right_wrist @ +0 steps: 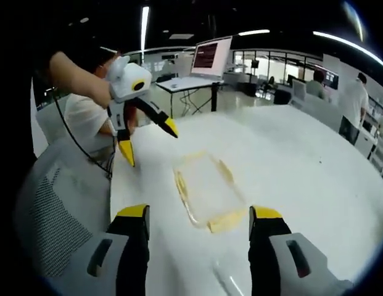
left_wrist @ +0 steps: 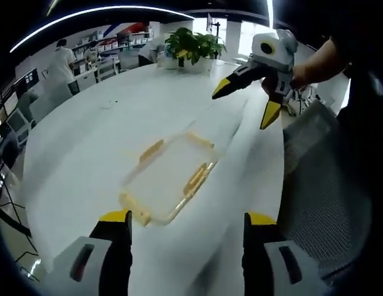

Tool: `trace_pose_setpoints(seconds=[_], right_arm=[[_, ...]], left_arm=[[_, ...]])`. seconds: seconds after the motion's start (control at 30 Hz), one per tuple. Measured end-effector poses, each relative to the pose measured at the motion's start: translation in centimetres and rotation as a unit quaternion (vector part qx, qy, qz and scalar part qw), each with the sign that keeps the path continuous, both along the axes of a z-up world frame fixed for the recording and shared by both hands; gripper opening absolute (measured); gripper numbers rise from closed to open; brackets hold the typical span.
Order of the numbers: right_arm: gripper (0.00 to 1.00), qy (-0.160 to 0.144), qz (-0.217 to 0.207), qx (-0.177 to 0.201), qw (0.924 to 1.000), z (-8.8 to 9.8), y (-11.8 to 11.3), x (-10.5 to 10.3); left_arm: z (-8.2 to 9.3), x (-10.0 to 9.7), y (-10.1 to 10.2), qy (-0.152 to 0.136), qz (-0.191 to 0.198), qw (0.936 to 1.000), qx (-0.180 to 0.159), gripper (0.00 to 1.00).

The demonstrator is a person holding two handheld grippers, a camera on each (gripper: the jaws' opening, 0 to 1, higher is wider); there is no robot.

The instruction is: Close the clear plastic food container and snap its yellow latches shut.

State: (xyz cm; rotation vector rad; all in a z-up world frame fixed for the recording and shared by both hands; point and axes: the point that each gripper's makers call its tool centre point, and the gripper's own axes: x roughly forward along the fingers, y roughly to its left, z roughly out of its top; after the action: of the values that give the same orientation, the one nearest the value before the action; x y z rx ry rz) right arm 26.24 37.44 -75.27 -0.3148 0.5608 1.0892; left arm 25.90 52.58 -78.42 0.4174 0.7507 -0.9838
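Observation:
A clear plastic food container (left_wrist: 169, 179) with yellow latches (left_wrist: 196, 179) along its edges lies flat on the white table (left_wrist: 92, 142). Motion blur hides whether the latches are snapped down. My left gripper (left_wrist: 188, 225) hovers open just in front of the container's near end. My right gripper (left_wrist: 240, 111) hangs open in the air beyond the container, held by a hand. In the right gripper view the container (right_wrist: 206, 188) lies just ahead of my open right gripper (right_wrist: 198, 213). There the left gripper (right_wrist: 149, 147) is open above the table, left of the container.
A grey mesh chair (left_wrist: 321, 179) stands at the table's edge, close to the person (right_wrist: 86, 123) holding the grippers. A potted plant (left_wrist: 191, 46) sits at the table's far end. A desk with a monitor (right_wrist: 210, 55) and other people stand farther off.

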Motion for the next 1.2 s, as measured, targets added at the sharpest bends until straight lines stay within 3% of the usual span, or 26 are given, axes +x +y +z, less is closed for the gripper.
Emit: trace_pose_setpoints(seconds=[0.47, 0.7, 1.2], right_arm=[[0.62, 0.009, 0.020, -0.021, 0.9996, -1.2, 0.6, 1.6], [0.61, 0.015, 0.031, -0.045, 0.9984, -2.2, 0.8, 2.4], [0.58, 0.029, 0.075, -0.099, 0.9918, -4.2, 0.8, 3.3]], left_arm=[[-1.0, 1.8, 0.3, 0.003, -0.023, 0.9993, 0.029, 0.67], [-1.8, 2.8, 0.8, 0.002, -0.043, 0.9975, 0.056, 0.65], [-2.9, 4.6, 1.2, 0.009, -0.066, 0.9945, 0.081, 0.62]])
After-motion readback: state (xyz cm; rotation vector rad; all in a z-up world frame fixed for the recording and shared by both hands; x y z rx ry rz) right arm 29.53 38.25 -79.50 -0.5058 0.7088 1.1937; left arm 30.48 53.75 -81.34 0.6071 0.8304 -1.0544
